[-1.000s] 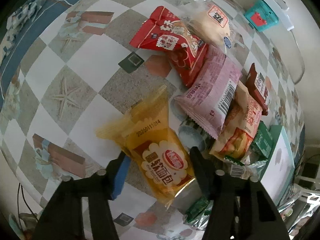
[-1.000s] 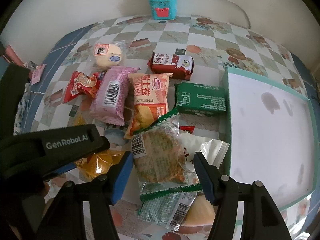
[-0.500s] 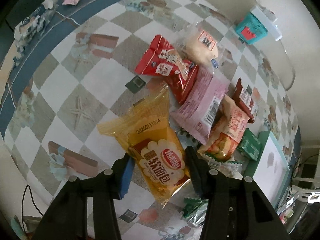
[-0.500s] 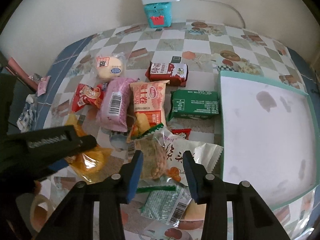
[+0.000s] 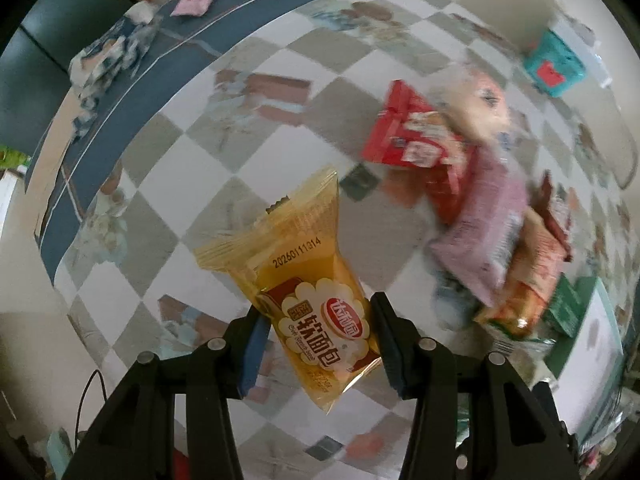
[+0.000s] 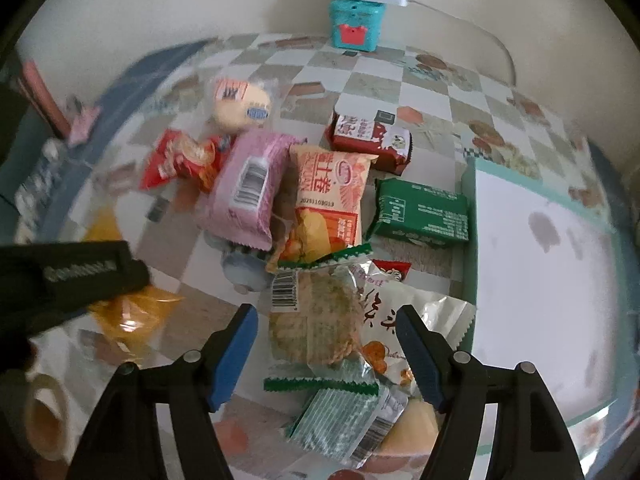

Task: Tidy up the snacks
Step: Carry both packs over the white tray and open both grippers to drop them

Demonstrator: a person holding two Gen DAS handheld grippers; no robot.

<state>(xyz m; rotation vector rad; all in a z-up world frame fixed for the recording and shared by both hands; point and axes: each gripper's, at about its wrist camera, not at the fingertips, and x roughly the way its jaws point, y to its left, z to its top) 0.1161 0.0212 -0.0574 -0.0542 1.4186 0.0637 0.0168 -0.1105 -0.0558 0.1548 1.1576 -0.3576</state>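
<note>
My left gripper (image 5: 318, 330) is shut on a yellow soft-bread packet (image 5: 312, 288) and holds it above the checkered tablecloth; the packet also shows in the right wrist view (image 6: 128, 316) under the left gripper's body. My right gripper (image 6: 326, 354) is open above a clear green-edged cracker packet (image 6: 316, 320), not touching it. A heap of snacks lies beyond: a pink packet (image 6: 248, 188), an orange packet (image 6: 328, 204), a red packet (image 6: 180, 156), a green box (image 6: 424, 212), a dark red box (image 6: 372, 140) and a round bun (image 6: 240, 104).
A white tray with a teal rim (image 6: 472, 216) lies at the right. A teal box (image 6: 356, 24) under a white power strip stands at the back wall. A tape roll (image 6: 40, 416) lies at the lower left. The table's blue border (image 5: 192, 60) runs along the left.
My left gripper has closed on the yellow packet and lifted it off the table. My right gripper narrowed half a second ago and has opened wide again, without the cracker packet.
</note>
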